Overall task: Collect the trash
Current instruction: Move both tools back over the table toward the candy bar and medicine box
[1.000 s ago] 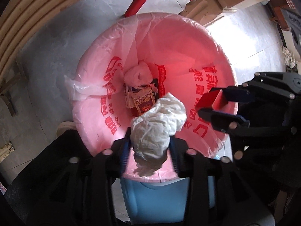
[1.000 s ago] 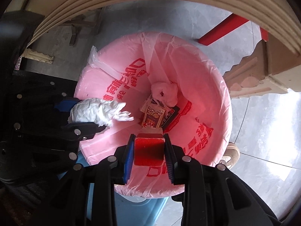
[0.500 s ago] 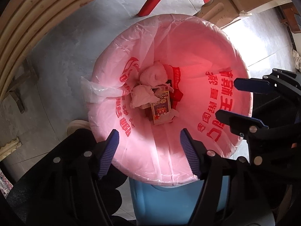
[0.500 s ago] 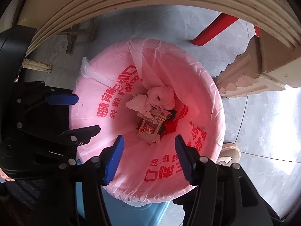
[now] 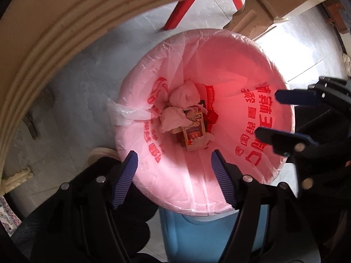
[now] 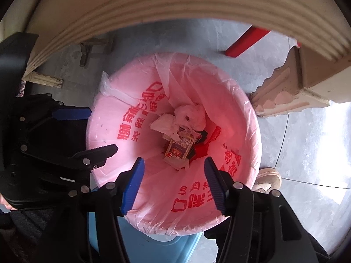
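With both the left gripper [image 5: 173, 177] and the right gripper [image 6: 174, 183] spread wide and empty above the pink-lined bin [image 5: 283, 118], where crumpled tissue [image 5: 173, 120] and a printed packet [image 5: 194, 134] lie at the bottom, the drop looks finished, so the next move likely calls for fetching more trash.

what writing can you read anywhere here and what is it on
Pink bin bag: large red Chinese characters circle the inside, but they look reversed through the plastic and bent by the lens, so none can be quoted reliably.
Printed packet among the trash at the bottom: ornate print, too small and blurred to read.
Nothing else shows any text.
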Demonstrator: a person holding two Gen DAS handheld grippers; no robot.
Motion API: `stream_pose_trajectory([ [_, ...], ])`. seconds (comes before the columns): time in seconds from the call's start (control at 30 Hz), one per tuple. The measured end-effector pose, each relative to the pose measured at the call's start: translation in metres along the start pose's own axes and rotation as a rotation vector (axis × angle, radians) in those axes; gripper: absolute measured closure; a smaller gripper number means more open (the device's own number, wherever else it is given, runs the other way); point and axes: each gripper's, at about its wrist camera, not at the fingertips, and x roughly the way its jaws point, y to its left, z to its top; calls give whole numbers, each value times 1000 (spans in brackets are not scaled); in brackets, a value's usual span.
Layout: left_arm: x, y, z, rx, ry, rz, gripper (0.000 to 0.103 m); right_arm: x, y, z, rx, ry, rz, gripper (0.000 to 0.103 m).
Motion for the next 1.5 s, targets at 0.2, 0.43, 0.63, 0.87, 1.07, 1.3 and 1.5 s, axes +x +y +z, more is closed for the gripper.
stream_pose_trajectory([
  [0.2,-27,11,-17,10,-37,79,35,-41,15,-12,-70,-70,-31,47],
  [0.43,-148,27,-50,82,-206,72,34,-141,52,-24,-240,-201,67,40],
  [0.63,-292,50,-49,152,-399,109,24,-259,82,-9,-419,-359,145,27],
  [0.87,-401,57,-15,383,-503,163,22,-358,103,29,-612,-441,122,16],
  [1.07,-416,50,25,611,-475,258,22,-384,102,69,-715,-396,52,16],
  [1.3,-386,49,85,729,-380,196,22,-377,87,119,-786,-308,20,16],
  [1.5,-348,66,142,722,-312,85,22,-351,68,154,-831,-230,61,16],
])
